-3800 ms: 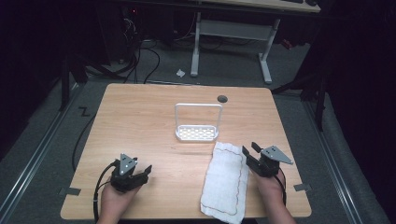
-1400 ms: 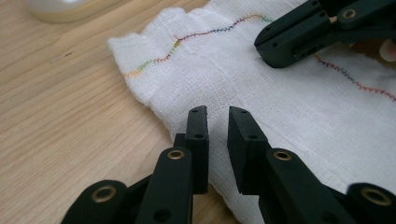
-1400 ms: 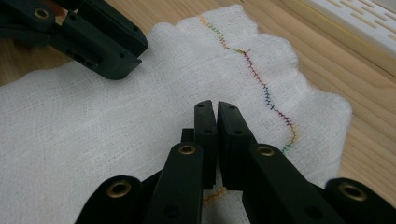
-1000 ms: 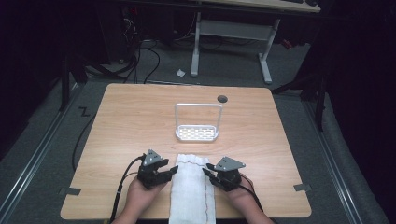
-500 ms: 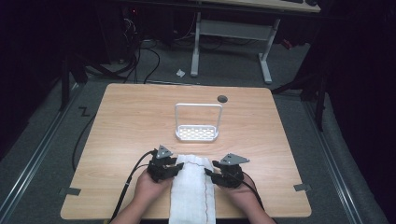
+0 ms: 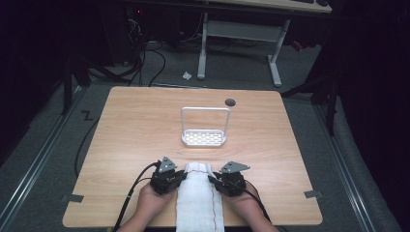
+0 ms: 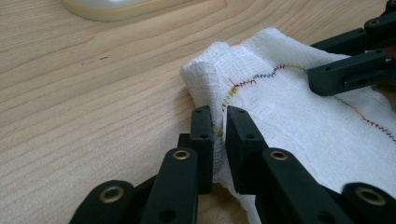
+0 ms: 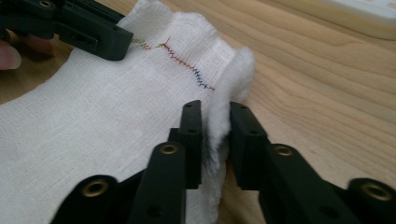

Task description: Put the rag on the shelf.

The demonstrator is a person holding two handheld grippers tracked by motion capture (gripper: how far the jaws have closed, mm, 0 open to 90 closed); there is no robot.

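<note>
Dim room, grey carpet floor (image 6: 53, 145), white-legged desk (image 6: 241, 34) behind, tangled cables (image 6: 145, 53)

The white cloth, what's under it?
Under the white cloth lies the wooden table. Both grippers, left and right, pinch its side edges. Whatever else sits beneath is covered.

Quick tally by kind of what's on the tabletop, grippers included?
Grippers: 2, left gripper and right gripper, each pinching a side edge of the cloth
White cloth: 1
White rack: 1
Total: 4
</note>
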